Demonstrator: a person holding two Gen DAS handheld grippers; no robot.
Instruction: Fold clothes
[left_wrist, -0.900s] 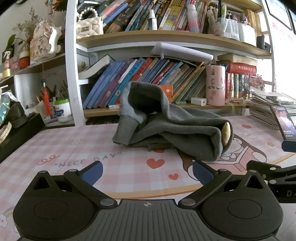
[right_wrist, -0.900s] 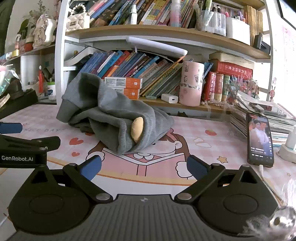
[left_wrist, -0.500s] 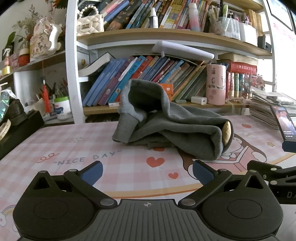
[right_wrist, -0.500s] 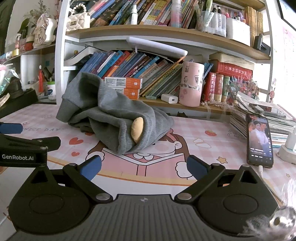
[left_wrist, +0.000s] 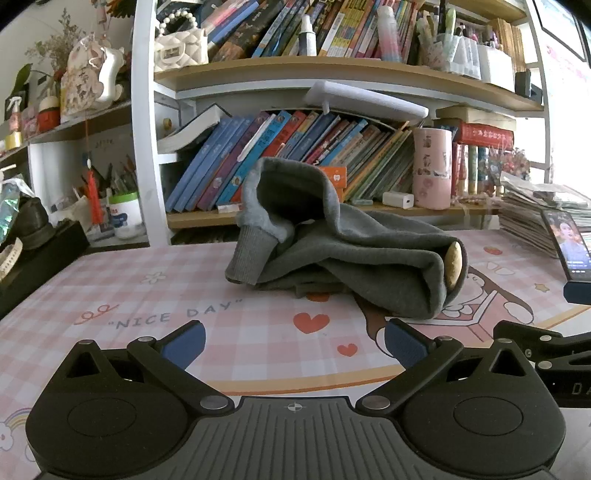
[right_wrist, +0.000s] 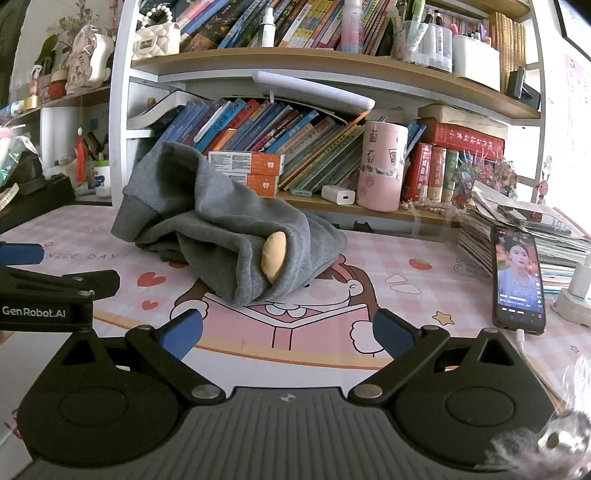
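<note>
Both tools stand wide and empty. The left tool (left_wrist: 293, 345) shows its two blue pads spread across the lower third of the left wrist view, with only the patterned mat between them. The right tool (right_wrist: 286, 334) shows the same in the right wrist view.

The task's thing is the grey garment (left_wrist: 343, 251), a crumpled sweatshirt-type piece lying in a heap on the surface (left_wrist: 110, 295), apart from both tools. In the left wrist view it sits at centre frame, above and slightly right of the tool's centre line. In the right wrist view the same heap (right_wrist: 221, 236) sits above and left of the tool's centre line. You therefore hold the garment ahead of and between the two tools.

Its long axis runs from a ribbed cuff (left_wrist: 251, 258) at the left of the heap to a rolled end with a tan patch (left_wrist: 453, 264) at the right. Judged from this layout, the cuff end is nearer the left tool and the patch end nearer the right tool.

Readable writing: "NICE DAY" (left_wrist: 177, 314) is printed on the mat, and "GenRobot.AI" (right_wrist: 33, 312) is printed on the left tool's side where it enters the right wrist view. A lit phone (right_wrist: 519, 280) lies at the right of the surface.
</note>
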